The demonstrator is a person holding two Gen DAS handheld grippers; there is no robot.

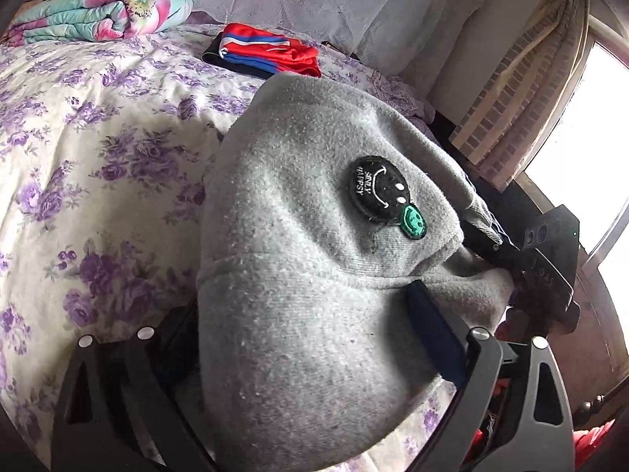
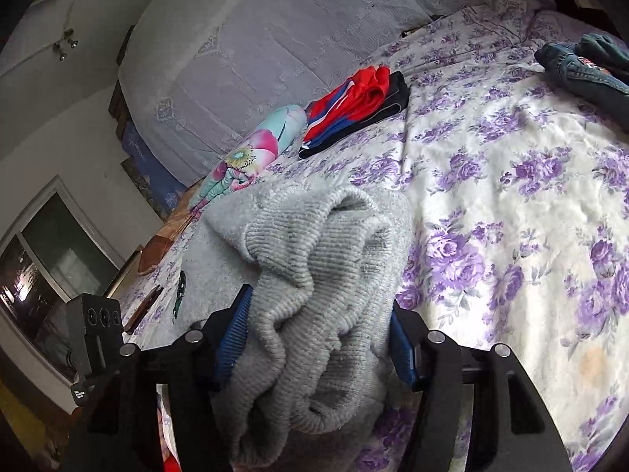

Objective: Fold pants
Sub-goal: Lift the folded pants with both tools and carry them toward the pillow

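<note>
Grey sweatpants [image 1: 298, 212] with a black smiley patch [image 1: 377, 188] and a small green one lie bunched on the flowered bed. In the left wrist view my left gripper [image 1: 306, 314] is shut on a thick fold of them; the blue right pad [image 1: 432, 334] presses into the cloth and the left finger is hidden under it. In the right wrist view my right gripper [image 2: 318, 303] is shut on the ribbed cuffs [image 2: 314, 259], which fill the gap between both blue pads [image 2: 236, 330]. The other gripper's body shows at each view's edge.
A folded red, blue and black garment [image 1: 267, 53] lies near the headboard [image 2: 275, 39], beside a rolled flowered quilt [image 1: 98, 13]. Blue jeans [image 2: 582, 67] lie at the far right of the bedsheet [image 2: 511, 196]. A window and curtain [image 1: 523, 90] stand on the right.
</note>
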